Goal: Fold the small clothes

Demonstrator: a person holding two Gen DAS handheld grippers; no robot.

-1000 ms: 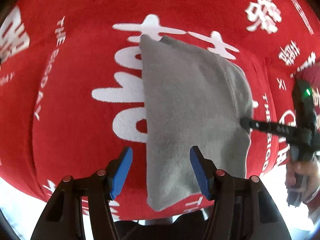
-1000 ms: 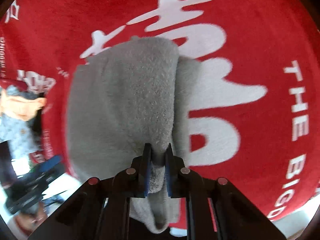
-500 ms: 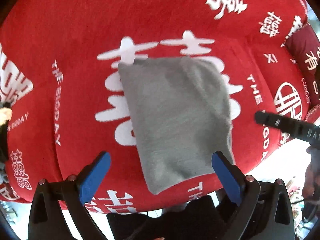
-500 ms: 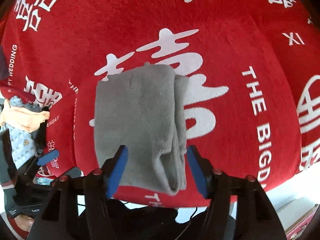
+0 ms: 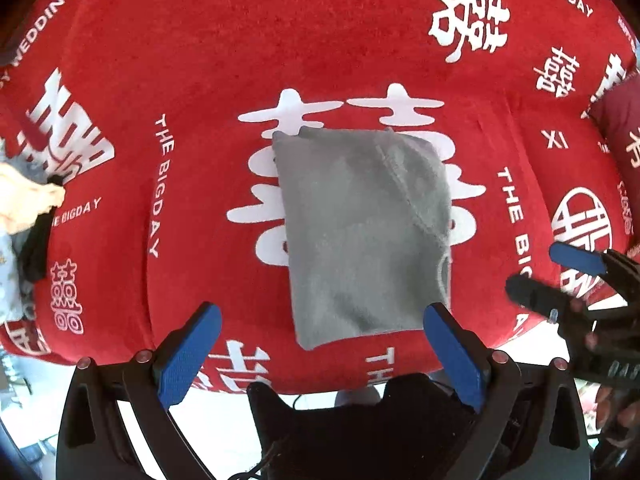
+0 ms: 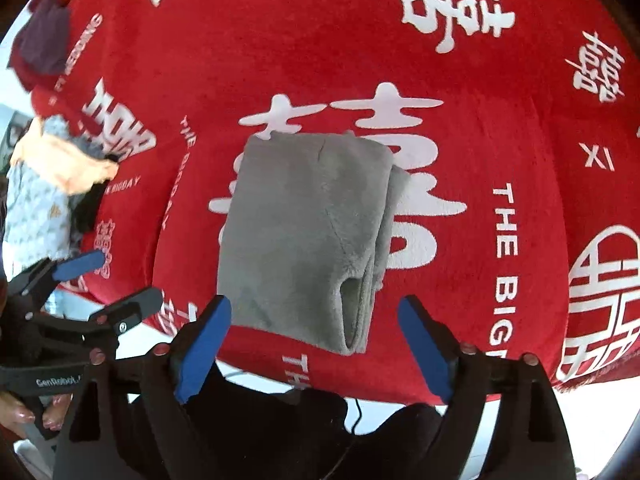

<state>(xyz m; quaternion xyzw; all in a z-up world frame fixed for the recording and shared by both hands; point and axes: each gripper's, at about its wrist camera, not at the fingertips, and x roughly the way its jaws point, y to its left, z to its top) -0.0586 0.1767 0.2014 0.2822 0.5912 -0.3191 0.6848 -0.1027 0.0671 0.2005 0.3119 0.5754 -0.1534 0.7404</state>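
Red cloth [image 5: 320, 60] with white lettering covers the work surface. Seen from the left wrist, the grey garment [image 5: 364, 236] lies folded flat at its middle, and the left gripper [image 5: 320, 356] hangs spread wide and empty above it. Seen from the right wrist, the right gripper [image 6: 316, 344] has just been opening, with nothing between its jaws; this piece looks done, though the pile of clothes [image 6: 52, 184] at the left edge seems to await folding.

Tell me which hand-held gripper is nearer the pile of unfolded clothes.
Left. The clothes pile lies just beyond the left hand-held gripper; the right hand-held gripper hangs open over the folded grey garment, farther away.
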